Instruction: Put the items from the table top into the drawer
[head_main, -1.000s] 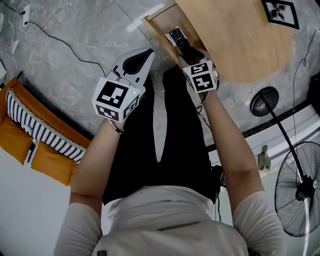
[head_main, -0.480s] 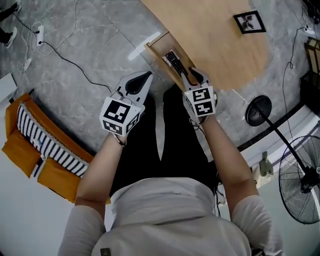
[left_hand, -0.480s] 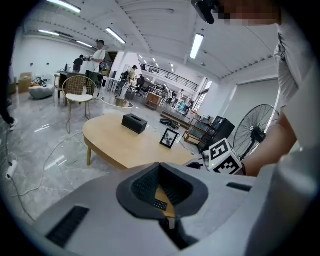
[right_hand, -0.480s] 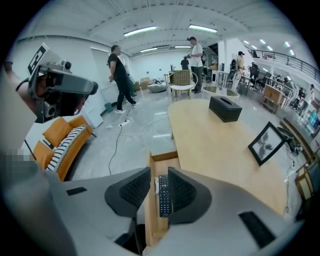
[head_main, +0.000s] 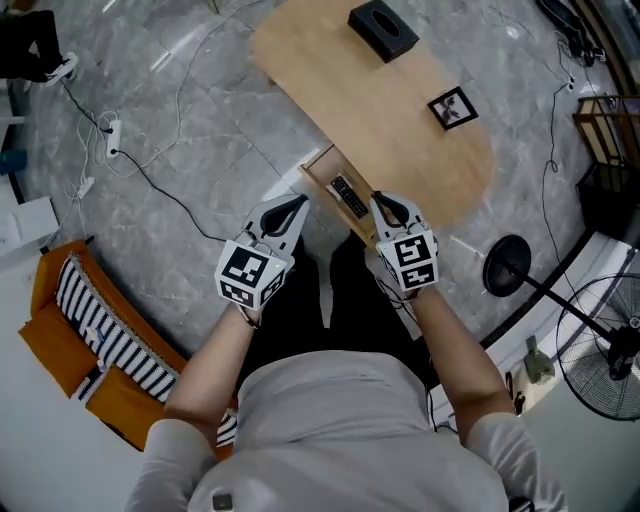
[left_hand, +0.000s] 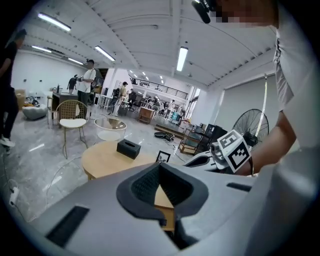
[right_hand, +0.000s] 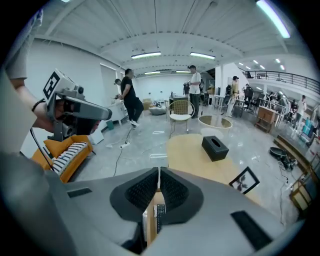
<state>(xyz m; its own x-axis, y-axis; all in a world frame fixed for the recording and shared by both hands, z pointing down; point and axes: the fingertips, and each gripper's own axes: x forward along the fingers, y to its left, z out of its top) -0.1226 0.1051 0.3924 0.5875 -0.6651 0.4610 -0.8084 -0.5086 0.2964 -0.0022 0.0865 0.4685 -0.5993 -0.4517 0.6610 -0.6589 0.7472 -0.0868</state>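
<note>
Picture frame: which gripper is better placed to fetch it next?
Right, probably: the right gripper, jaws just closed on nothing, is by the table edge on the side of the picture frame; the left gripper hangs farther off.

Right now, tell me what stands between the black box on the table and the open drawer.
Nothing visible: bare table top lies between the black box and the open drawer. The picture frame stands off to one side.

Right gripper (head_main: 380, 200) higher (empty jaws together)

Place: large open-plan hall.
Floor: polished grey stone (head_main: 200, 140).
Ceiling: strip lights (right_hand: 202, 55).
Far right: mezzanine railing (right_hand: 285, 76).
Furniture: wooden table (right_hand: 195, 150), orange sofa (right_hand: 75, 142).
</note>
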